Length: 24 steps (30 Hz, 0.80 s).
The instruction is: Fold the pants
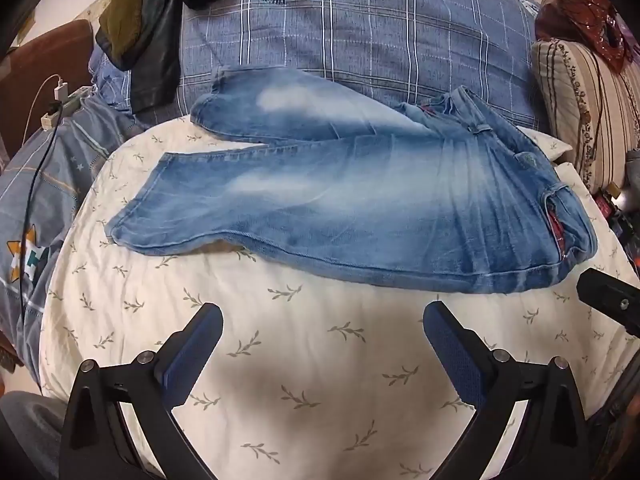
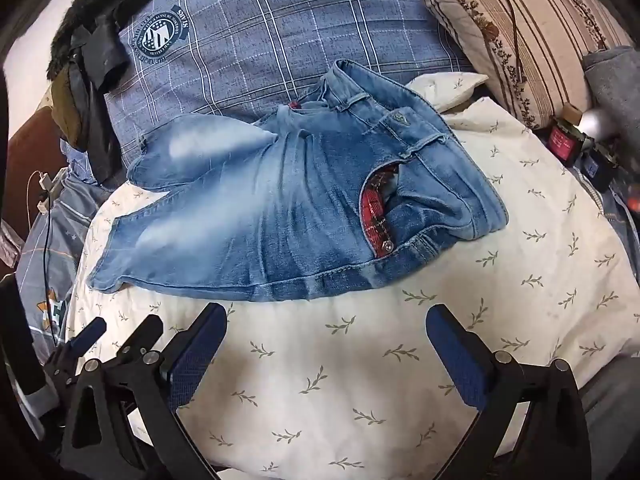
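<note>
Because the faded light-blue denim pants (image 1: 360,196) lying spread on the cream leaf-print bed cover (image 1: 304,352) are limp yet thick and fairly heavy, you should pinch doubled seams: a leg hem or the waistband. Both the left gripper (image 1: 323,320) and right gripper (image 2: 326,320) hang just short of the pants, fingers spread wide, empty. Your left view shows both leg hems; the right shows the red plaid pocket lining (image 2: 376,216).

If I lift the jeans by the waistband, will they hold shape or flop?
Likely flop: the jeans already lie rumpled, legs splayed apart. The thick seamed waistband probably gives firmer purchase. The legs may drag on the leaf-print cover.
</note>
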### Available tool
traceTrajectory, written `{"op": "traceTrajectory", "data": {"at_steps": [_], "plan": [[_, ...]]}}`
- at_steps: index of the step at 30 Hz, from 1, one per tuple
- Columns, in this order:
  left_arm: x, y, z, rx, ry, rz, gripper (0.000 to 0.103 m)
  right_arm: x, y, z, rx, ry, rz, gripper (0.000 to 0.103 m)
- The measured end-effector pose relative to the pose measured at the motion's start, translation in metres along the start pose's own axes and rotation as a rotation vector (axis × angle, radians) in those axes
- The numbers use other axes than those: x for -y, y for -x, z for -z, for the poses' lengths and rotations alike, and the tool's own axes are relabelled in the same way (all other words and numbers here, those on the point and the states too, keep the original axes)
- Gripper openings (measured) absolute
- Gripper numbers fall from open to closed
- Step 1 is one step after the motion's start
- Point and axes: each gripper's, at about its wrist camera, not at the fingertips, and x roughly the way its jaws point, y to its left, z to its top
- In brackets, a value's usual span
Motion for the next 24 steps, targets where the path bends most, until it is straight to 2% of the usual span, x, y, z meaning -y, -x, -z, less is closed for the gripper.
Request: {"op": "traceTrajectory", "data": {"at_steps": [5,10,12,18,24], "plan": [[0.009,-0.007,-0.001,-0.013,-0.022,-0.010,0.101,0.003,-0.004,0.000,-0.037,-0.017,0.013,0.101],[0.023,-0.015,-0.005,-0.012,-0.043,-0.015,0.101,0.005,-0.002,-0.001,-0.030,-0.008,0.012,0.101],[0.012,-0.006,0.003,-0.005,-0.058,-0.016,0.101,0.005,-0.001,-0.001,-0.031,-0.006,0.015,0.100],[0.014,-0.011,0.002,-0.013,-0.076,-0.030,0.101,0.007,-0.005,-0.002,-0.041,-0.011,0.022,0.100],[0.015,-0.016,0.002,-0.024,-0.037,0.015,0.101,0.010,-0.010,-0.001,-0.053,-0.015,0.036,0.100]]}}
